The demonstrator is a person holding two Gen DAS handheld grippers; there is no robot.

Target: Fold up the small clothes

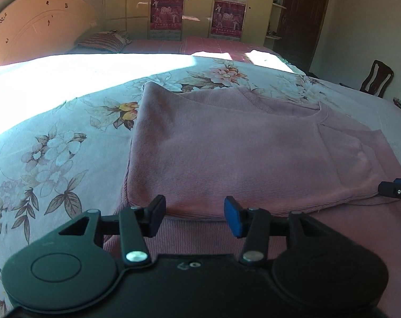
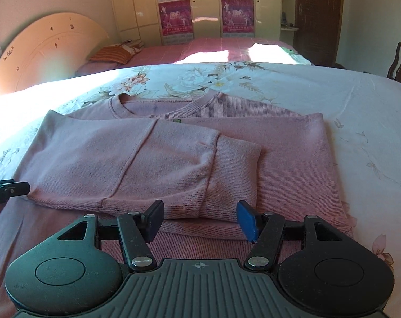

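I see one pink sweater (image 2: 280,159) lying flat on the bed (image 2: 346,100), just ahead of both grippers and below their fingers. One sleeve (image 2: 152,164) is folded across the body of the sweater, and its ribbed cuff (image 2: 235,175) lies directly in front of my right gripper (image 2: 200,218). The jaws of this gripper are spread, with nothing between them; the cloth is only under them. My left gripper (image 1: 195,216) is also spread, a little narrower, and it pinches nothing; the folded edge of the sweater lies just beyond its tips. Beyond the sweater, far ahead of both grippers, I count two pink posters (image 2: 174,16) on the wardrobe (image 2: 205,5), one striped pillow (image 2: 113,53) and one wooden chair (image 1: 378,78) to the right.
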